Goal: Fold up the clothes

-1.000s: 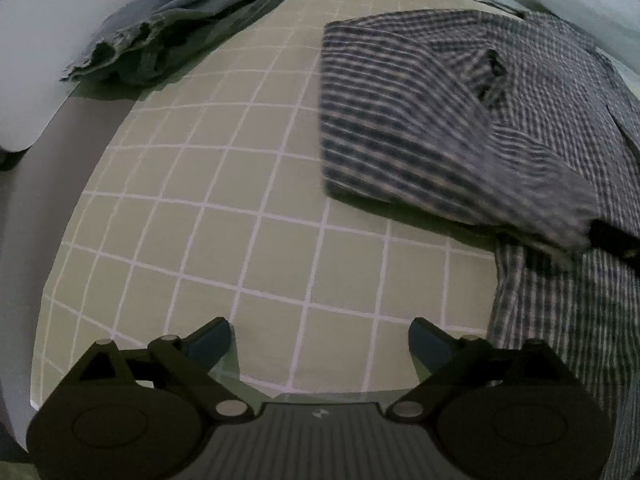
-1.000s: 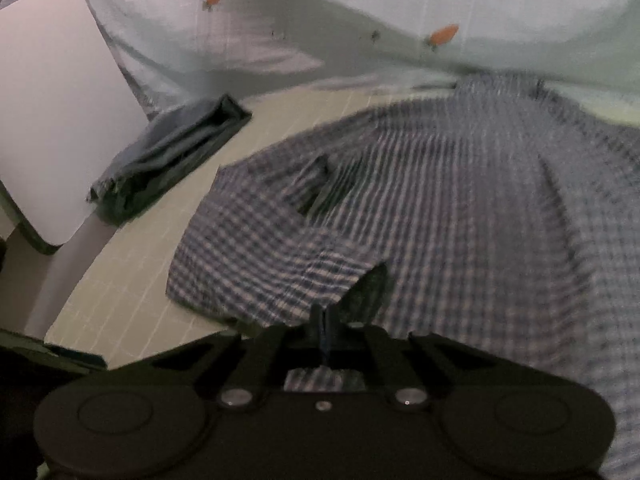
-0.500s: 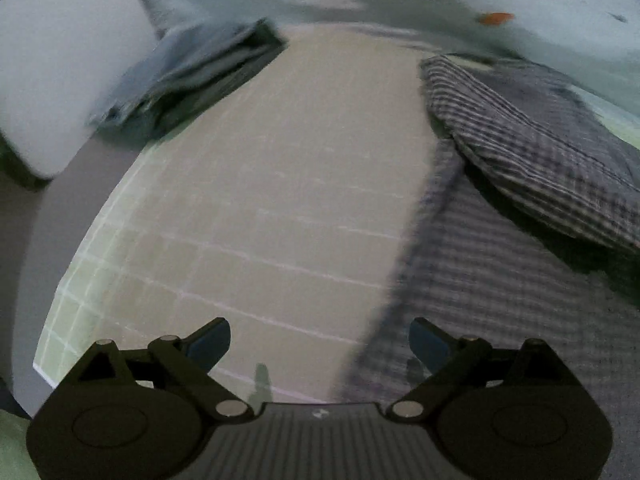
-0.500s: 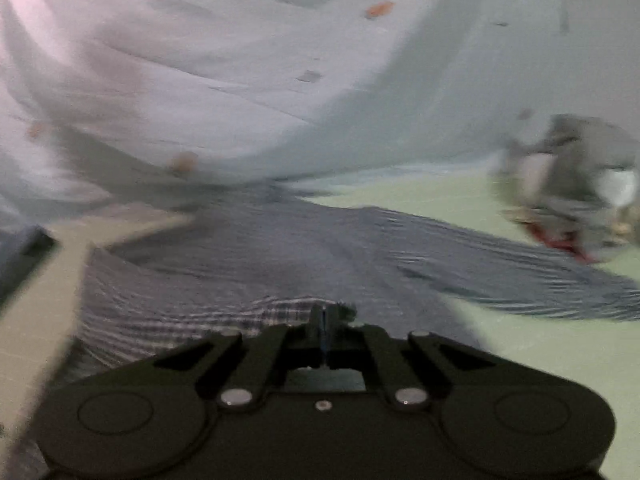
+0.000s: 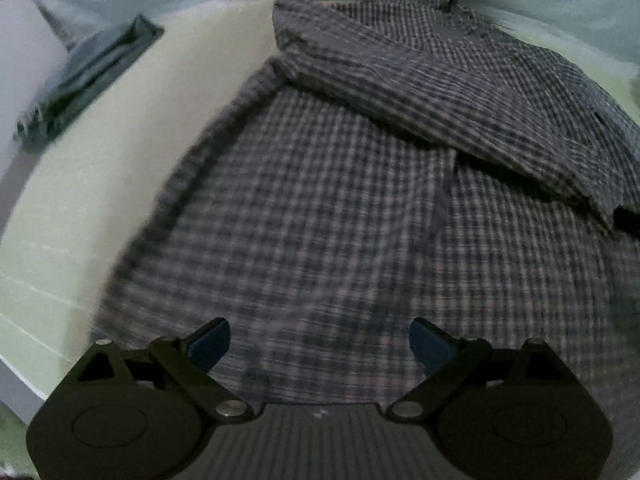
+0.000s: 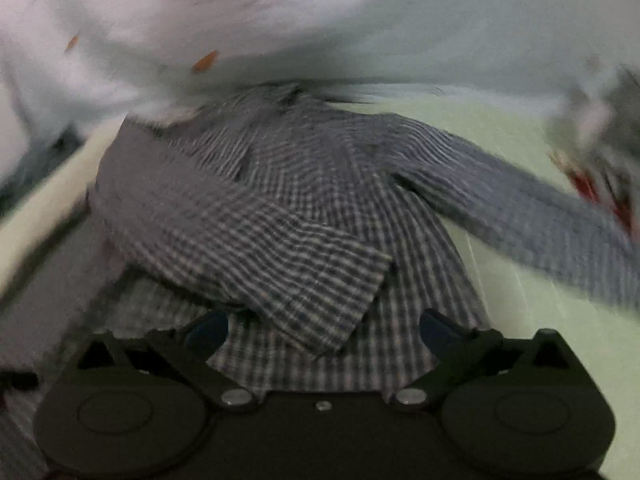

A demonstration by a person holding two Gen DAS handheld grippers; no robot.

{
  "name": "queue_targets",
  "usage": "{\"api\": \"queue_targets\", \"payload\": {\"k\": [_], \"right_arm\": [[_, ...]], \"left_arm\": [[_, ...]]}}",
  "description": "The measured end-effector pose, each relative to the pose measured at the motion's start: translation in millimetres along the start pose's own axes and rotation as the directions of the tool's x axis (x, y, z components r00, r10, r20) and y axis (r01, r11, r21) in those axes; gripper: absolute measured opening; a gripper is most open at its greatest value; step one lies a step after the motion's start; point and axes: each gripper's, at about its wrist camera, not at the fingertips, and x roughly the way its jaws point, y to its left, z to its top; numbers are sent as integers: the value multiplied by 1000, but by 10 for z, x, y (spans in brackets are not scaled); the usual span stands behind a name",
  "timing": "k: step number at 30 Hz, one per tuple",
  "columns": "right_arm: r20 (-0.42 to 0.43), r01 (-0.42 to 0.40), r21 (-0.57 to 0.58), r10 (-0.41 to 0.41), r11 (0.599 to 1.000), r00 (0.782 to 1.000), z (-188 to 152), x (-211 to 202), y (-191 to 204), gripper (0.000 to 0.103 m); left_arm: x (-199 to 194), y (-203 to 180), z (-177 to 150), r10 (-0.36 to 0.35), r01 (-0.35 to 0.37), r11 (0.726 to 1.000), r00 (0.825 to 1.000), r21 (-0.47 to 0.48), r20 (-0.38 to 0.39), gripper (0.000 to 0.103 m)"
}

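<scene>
Between the spread fingers of the left gripper (image 5: 319,342), nothing held; plaid shirt (image 5: 360,208) lies flat directly beneath and ahead, on the pale green gridded mat (image 5: 80,200). Right gripper (image 6: 323,330) also spread, empty, the folded-over sleeve (image 6: 260,248) just ahead. Folded denim garment (image 5: 84,84) far left, well apart.

One checked shirt (image 5: 360,208) lies spread out, with two sleeves showing in the right wrist view. One folded pair of jeans (image 5: 88,80) sits apart from it. One pale sheet (image 6: 360,20) carries at least two orange marks. Two tongs: left (image 5: 319,340), right (image 6: 323,330).
</scene>
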Motion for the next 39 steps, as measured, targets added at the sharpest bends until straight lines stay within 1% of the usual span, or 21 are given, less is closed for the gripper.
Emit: {"api": "queue_targets", "payload": {"k": [2,4,7,10,12,13,16,17,18,19,20,21,22,24,26,29,31,34,36,37,39], "right_arm": [[-6,10,-105,-11,994,1000,14,75,39,103],[-12,23,-193,-26,981,1000,19,159,70,103],[-27,21,-256,-28,966,999,28,301,93,103],[-50,2,-287,-17,958,999,45,446,103,102],[-59,-35,-314,17,949,998,44,451,85,101],[-59,-55,-317,38,947,998,49,466,73,100],[-67,-119,-299,104,947,992,72,503,17,92],[-67,-146,-287,132,947,989,94,514,-9,83],[-67,-173,-275,160,946,985,117,526,-35,65],[-67,-200,-263,188,944,980,139,537,-61,55],[-66,-224,-262,214,939,975,175,547,-80,43],[-50,-232,-271,227,934,973,216,535,-79,19],[-34,-240,-280,240,929,970,256,522,-78,10],[2,-238,-301,250,923,968,346,484,-76,7],[65,-224,-306,255,925,965,492,430,-135,6],[181,-145,-277,199,950,963,751,326,-327,6],[259,-65,-228,125,971,958,925,247,-515,6],[317,57,-173,1,983,948,1085,209,-782,6],[306,128,-149,-78,980,949,1098,301,-938,6],[277,164,-140,-120,976,953,1077,381,-1040,7],[191,206,-139,-177,969,965,980,572,-1187,9]], "left_arm": [[31,-54,33,4,-4,999,1000,-38,-11,96],[65,-121,57,16,-17,998,1000,-54,-22,96],[142,-228,107,31,-33,997,999,-65,-40,96],[198,-289,126,37,-43,995,998,-88,-60,96],[233,-312,127,40,-48,993,996,-108,-75,97],[243,-318,130,41,-50,992,996,-116,-77,99],[280,-315,148,43,-54,989,995,-140,-86,102],[295,-308,157,42,-55,987,995,-149,-90,103],[305,-296,162,39,-54,985,995,-161,-93,103],[307,-282,157,35,-52,983,995,-174,-96,103],[305,-278,151,36,-53,982,995,-181,-98,103],[304,-280,146,38,-56,981,994,-185,-99,103],[302,-284,141,41,-60,980,994,-189,-100,103],[298,-290,132,47,-67,978,994,-199,-103,103],[297,-284,124,46,-67,976,993,-207,-106,103],[299,-281,120,45,-68,973,993,-221,-109,103],[302,-282,127,46,-71,971,993,-228,-112,103],[301,-279,121,46,-73,969,992,-237,-116,103],[299,-280,114,45,-72,968,992,-240,-116,103],[297,-281,110,45,-72,968,992,-241,-115,103],[294,-284,103,45,-71,967,993,-243,-112,103]]}}
